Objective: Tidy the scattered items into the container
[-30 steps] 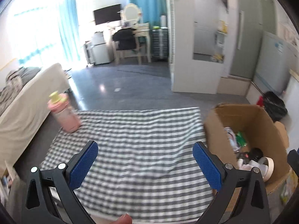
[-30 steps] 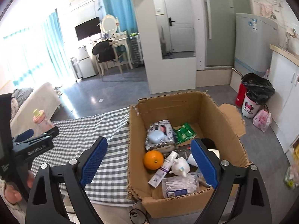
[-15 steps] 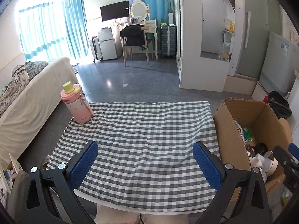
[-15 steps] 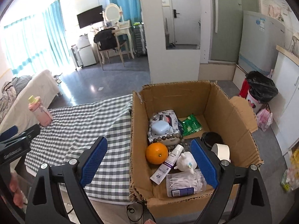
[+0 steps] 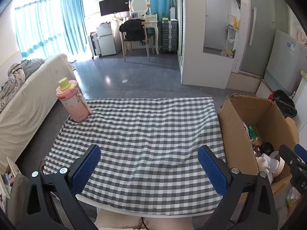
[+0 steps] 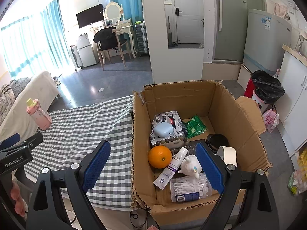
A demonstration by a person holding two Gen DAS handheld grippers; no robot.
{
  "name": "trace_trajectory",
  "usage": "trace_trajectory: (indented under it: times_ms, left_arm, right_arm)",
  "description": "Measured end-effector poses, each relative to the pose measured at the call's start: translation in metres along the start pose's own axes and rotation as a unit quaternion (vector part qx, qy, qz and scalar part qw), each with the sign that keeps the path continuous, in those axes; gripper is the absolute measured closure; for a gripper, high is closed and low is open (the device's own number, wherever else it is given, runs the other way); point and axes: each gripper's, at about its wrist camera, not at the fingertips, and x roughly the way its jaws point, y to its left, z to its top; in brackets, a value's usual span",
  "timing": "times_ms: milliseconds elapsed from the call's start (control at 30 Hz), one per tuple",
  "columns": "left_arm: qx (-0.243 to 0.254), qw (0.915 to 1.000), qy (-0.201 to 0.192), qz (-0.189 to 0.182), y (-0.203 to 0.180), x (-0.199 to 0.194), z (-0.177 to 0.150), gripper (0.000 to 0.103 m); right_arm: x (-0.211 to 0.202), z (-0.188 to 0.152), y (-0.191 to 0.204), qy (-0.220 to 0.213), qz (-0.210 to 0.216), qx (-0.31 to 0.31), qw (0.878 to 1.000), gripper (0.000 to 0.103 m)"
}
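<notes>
The cardboard box [image 6: 191, 99] sits at the right edge of the table, its flaps up and its near wall ragged along the top, and from my right wrist camera I look straight down into it. Inside I can pick out an orange [image 6: 159, 156] at the near left, a white tube [image 6: 170, 168] leaning beside it, a small white figurine [image 6: 190, 165] just to the tube's right, and a clear tub of cotton swabs [image 6: 189, 188] nearest me. Farther back lie a string of brown beads [image 6: 170, 140] across a patterned tissue pack [image 6: 165, 118], a pale blue case [image 6: 163, 130] resting on that pack, a green packet [image 6: 194, 126], a black round lid [image 6: 215, 140] and a roll of tape [image 6: 227, 153] against the right wall. My right gripper [image 6: 152, 163] hangs above the box's near left corner with its blue pads spread wide and nothing between them. On the left wrist camera my left gripper [image 5: 148, 167] is likewise wide apart and empty over the grey-and-white checked tablecloth [image 5: 145, 134], which is bare except for a pink water bottle [image 5: 73, 103] with a yellow-green cap standing upright at its far left corner, well apart from the box. Beyond the table I see a white-covered sofa [image 5: 32, 95] on the left and a black bin bag [image 6: 266, 86] on the floor to the right of the box.
</notes>
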Motion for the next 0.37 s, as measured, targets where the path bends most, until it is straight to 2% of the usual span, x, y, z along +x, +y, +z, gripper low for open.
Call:
trace_trajectory:
  times_ms: [367]
  left_arm:
    - [-0.031, 0.9990, 0.023, -0.022, 0.007, 0.022, -0.007, 0.000]
  right_arm:
    - [0.005, -0.001, 0.003, 0.006, -0.007, -0.003, 1.000, 0.012]
